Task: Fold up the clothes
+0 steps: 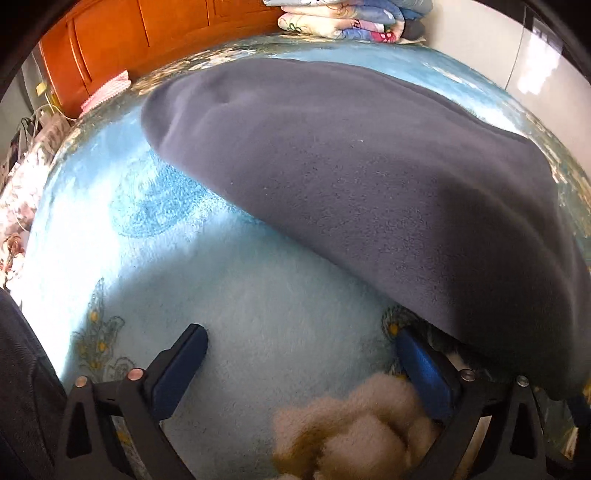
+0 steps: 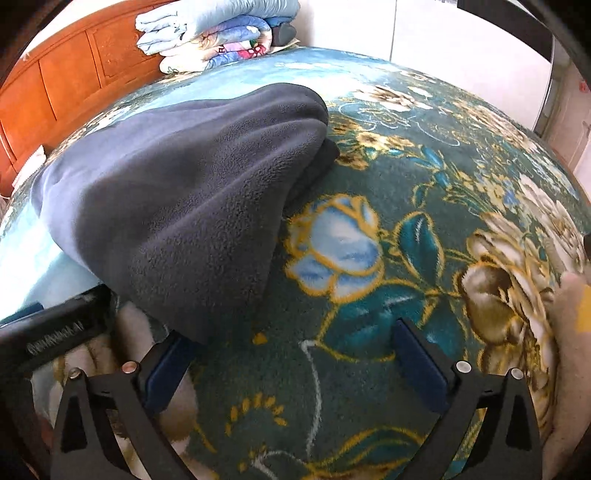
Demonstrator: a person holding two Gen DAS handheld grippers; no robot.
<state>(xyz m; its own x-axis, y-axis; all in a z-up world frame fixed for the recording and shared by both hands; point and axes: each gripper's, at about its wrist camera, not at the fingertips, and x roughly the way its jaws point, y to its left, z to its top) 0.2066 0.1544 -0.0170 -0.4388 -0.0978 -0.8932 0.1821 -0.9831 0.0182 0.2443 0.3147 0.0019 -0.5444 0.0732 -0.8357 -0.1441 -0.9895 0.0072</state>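
A dark grey fleece garment [image 1: 351,173] lies folded in a long band across the bed. In the right wrist view the same fleece garment [image 2: 177,192] fills the left half, its near corner drooping over my left finger. My left gripper [image 1: 301,350] is open over the pale blue blanket, nothing between its fingers; the fleece edge hangs over its right finger [image 1: 424,369]. My right gripper [image 2: 291,350] is open above the floral blanket, nothing between its fingers, beside the fleece's near corner. The other gripper's black body [image 2: 55,339] shows at the lower left.
A floral plush blanket [image 2: 424,221] covers the bed. Folded quilts [image 2: 214,33] are stacked at the far end against an orange wooden headboard [image 1: 140,33]. A pink cloth [image 1: 105,90] and cables [image 1: 40,114] sit at the left edge. A white wall [image 2: 443,40] stands behind.
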